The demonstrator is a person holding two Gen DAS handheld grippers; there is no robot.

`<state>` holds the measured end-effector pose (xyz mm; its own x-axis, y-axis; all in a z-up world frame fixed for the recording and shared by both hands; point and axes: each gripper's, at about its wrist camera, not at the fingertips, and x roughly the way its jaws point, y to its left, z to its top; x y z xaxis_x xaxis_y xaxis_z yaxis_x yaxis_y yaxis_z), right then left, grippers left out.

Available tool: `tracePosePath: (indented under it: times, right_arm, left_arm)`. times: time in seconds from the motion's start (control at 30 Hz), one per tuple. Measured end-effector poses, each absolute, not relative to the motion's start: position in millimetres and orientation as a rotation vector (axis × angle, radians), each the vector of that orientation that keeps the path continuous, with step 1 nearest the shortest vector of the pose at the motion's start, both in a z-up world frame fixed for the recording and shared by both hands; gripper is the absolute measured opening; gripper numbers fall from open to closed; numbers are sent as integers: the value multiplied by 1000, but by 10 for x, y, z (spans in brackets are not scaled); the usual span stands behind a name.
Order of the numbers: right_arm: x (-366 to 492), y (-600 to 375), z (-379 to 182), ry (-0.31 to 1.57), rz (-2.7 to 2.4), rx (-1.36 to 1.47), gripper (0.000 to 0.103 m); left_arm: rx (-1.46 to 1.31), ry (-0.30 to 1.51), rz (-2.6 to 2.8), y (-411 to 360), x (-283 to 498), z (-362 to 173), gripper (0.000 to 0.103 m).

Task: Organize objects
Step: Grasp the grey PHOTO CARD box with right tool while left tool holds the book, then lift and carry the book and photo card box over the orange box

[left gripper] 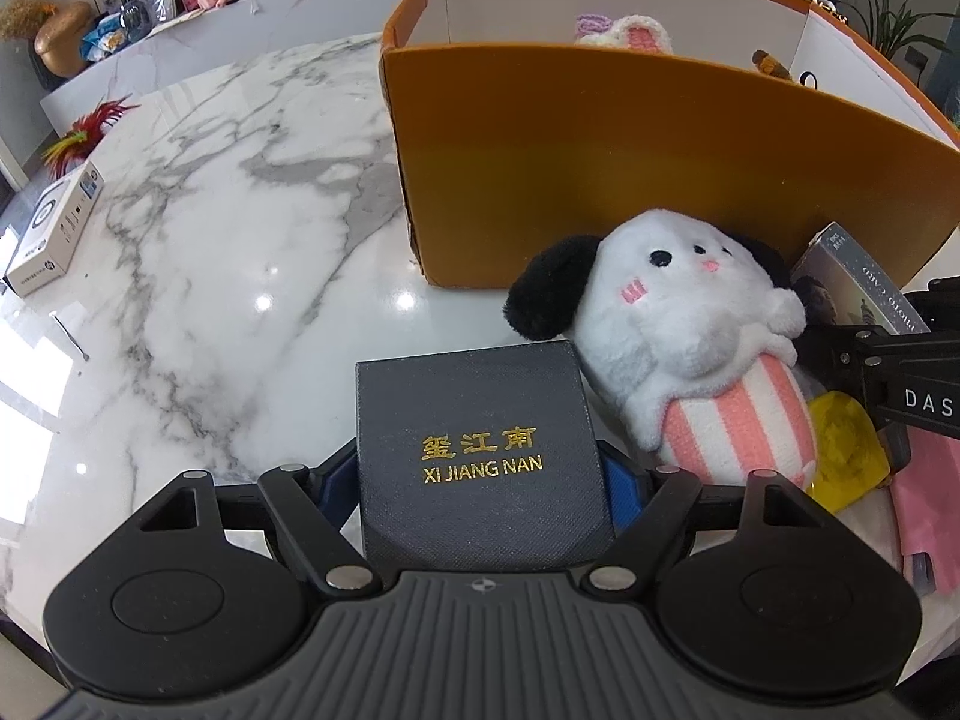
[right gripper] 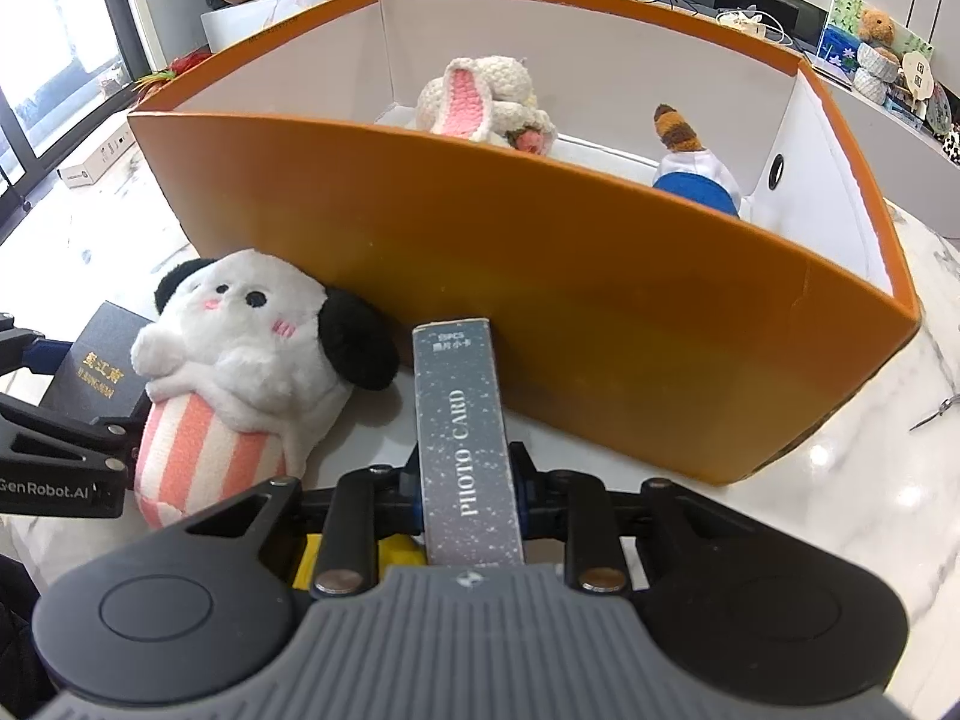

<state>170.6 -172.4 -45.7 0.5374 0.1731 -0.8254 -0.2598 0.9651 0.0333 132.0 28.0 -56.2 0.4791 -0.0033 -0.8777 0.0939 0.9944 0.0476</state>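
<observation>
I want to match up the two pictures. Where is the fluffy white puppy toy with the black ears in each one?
Left wrist view: the puppy toy lies right of centre, against the orange box, right of the dark Xi Jiang Nan box.
Right wrist view: the puppy toy lies at lower left, left of the Photo Card box.
Shared landmark: the orange box just behind it.

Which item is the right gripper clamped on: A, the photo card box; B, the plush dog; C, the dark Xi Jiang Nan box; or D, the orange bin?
A: the right gripper is shut on the photo card box, whose narrow sides its pads press.
</observation>
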Motion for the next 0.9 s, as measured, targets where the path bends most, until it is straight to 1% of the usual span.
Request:
tracePosePath:
  times: [0.3, 0.47, 0.9]
  right_arm:
    - [1747, -1758, -357, 946, 259, -100, 25]
    - [1598, -1781, -195, 920, 278, -91, 25]
    - [1345, -1792, 242, 830, 355, -36, 25]
  left_arm:
    - [120, 1030, -57, 245, 1259, -459, 91]
    - [127, 995, -57, 233, 1200, -351, 91]
    - [111, 858, -56, 265, 1104, 123, 91]
